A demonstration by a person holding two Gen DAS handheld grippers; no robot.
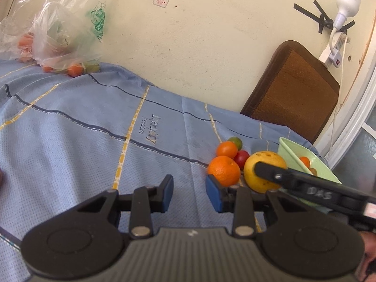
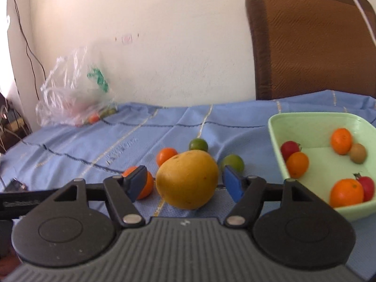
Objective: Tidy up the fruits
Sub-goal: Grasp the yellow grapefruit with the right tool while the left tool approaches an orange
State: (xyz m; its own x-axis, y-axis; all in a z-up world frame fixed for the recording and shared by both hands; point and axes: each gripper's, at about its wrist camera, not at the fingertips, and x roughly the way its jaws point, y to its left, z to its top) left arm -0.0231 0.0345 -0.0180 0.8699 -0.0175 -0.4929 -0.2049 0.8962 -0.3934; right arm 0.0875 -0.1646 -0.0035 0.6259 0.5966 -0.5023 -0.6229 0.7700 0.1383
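A blue cloth (image 2: 70,141) with dark and yellow stripes is spread over the surface, backed by a cream wall (image 1: 199,35). A brown chair back (image 2: 312,42) is seen behind the far edge, right of centre in the right wrist view. A clear plastic bag (image 1: 54,30) with green print is slumped at the far left against the wall, orange fruit showing through it. A pale green dish (image 2: 277,127) is set on the cloth at the right; three oranges, two red tomatoes and one brownish small fruit are counted inside it. The left gripper (image 1: 189,191) is held low over bare cloth, its blue pads parted by a visible gap with nothing between them. The right gripper (image 2: 185,183) is spread wide around the large yellow fruit (image 2: 188,179), which is rested on the cloth just left of the dish; the pads are seen clear of its skin on both sides, so no grip is made. In the left wrist view one black finger of the right gripper is seen lying across that yellow fruit. An orange (image 1: 224,170) is placed just left of the yellow fruit, right beside the left gripper's right pad; touching cannot be told. A smaller orange (image 1: 226,150), a red tomato (image 1: 242,158) and two green fruits (image 2: 198,144) are clustered just behind.
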